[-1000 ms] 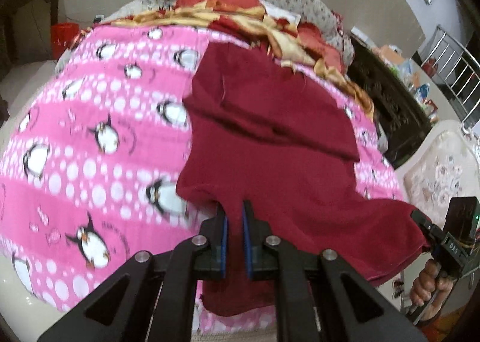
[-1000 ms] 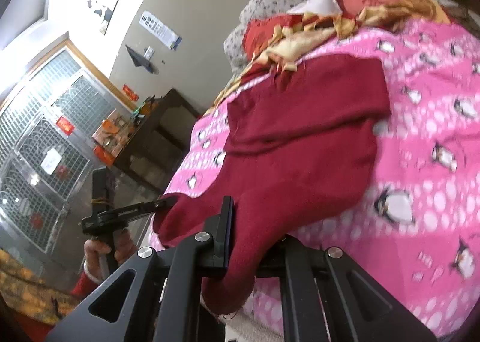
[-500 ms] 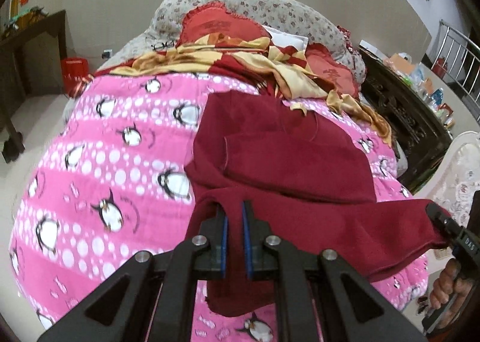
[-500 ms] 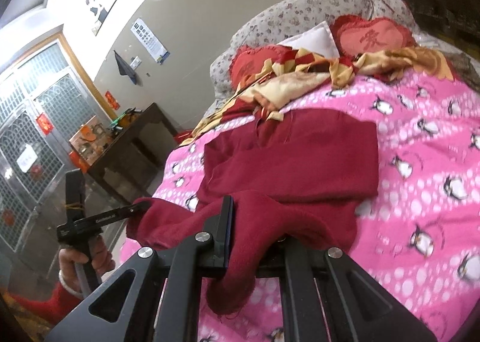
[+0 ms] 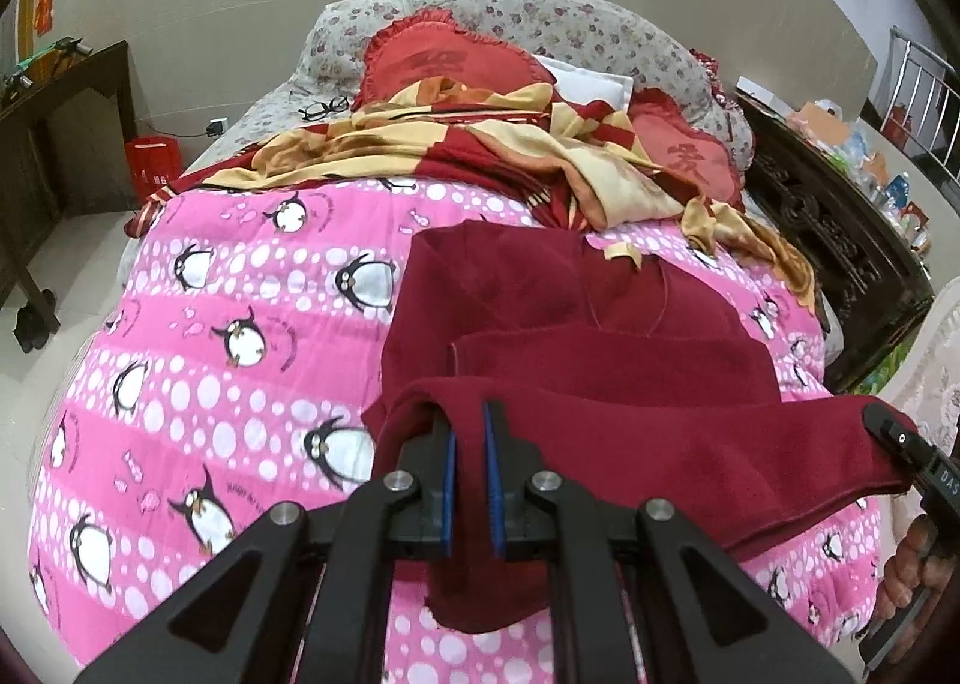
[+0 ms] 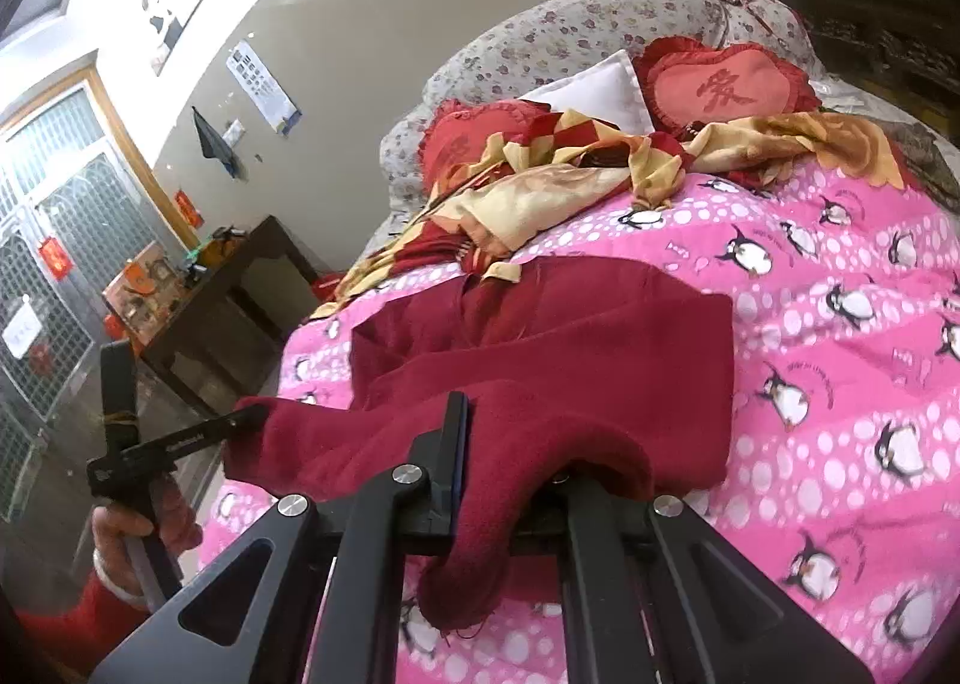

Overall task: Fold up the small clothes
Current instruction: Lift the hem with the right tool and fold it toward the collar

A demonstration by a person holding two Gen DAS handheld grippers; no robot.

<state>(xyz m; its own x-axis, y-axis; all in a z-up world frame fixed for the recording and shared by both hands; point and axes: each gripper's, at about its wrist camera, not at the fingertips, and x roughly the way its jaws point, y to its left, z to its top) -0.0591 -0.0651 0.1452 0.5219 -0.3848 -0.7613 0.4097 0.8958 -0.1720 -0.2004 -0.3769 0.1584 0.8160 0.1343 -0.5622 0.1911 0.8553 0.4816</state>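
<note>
Folding the hem up
Left gripper point(image 5: 468, 465) and right gripper point(image 6: 510, 468), each clamped on a garment point(image 5: 606, 378) corner, are carrying its edge taut so it folds evenly.

My right fingers point(image 6: 606, 474): one buried under the red garment point(image 6: 558, 360), contact unseen. Garment's near hem drops behind my left gripper point(image 5: 468, 432) frame. Wall poster point(image 6: 264, 87) text too small to read.
</note>
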